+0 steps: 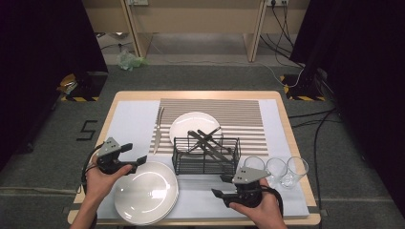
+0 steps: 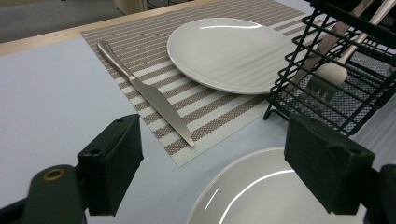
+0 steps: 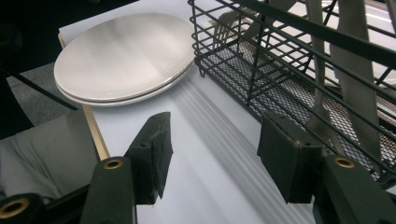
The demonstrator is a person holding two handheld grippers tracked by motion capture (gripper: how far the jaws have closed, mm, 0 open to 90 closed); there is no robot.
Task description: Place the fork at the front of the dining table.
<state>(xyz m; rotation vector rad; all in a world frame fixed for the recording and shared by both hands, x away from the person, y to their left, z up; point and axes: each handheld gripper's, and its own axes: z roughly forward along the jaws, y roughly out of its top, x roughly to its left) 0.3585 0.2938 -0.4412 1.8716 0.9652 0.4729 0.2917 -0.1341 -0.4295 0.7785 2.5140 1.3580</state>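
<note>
A knife [image 1: 157,129] [image 2: 149,95] lies along the left edge of the striped placemat [image 1: 239,112], beside a white plate [image 1: 195,125] [image 2: 229,53]. A black wire basket [image 1: 206,155] [image 2: 336,70] [image 3: 299,60] in front of that plate holds several pieces of cutlery. A stack of white plates [image 1: 145,191] [image 3: 123,56] [image 2: 261,191] sits at the front left. My left gripper [image 1: 134,153] [image 2: 215,154] is open with nothing in it, just left of the stack and pointing toward the knife's tip. My right gripper [image 1: 220,185] [image 3: 212,144] is open and holds nothing, low over the mat in front of the basket.
Three clear glasses [image 1: 274,169] stand in a row right of the basket, close to my right hand. A pale mat [image 1: 129,119] covers the wooden table [image 1: 291,129]. Cables and dark stands lie on the floor beyond the table.
</note>
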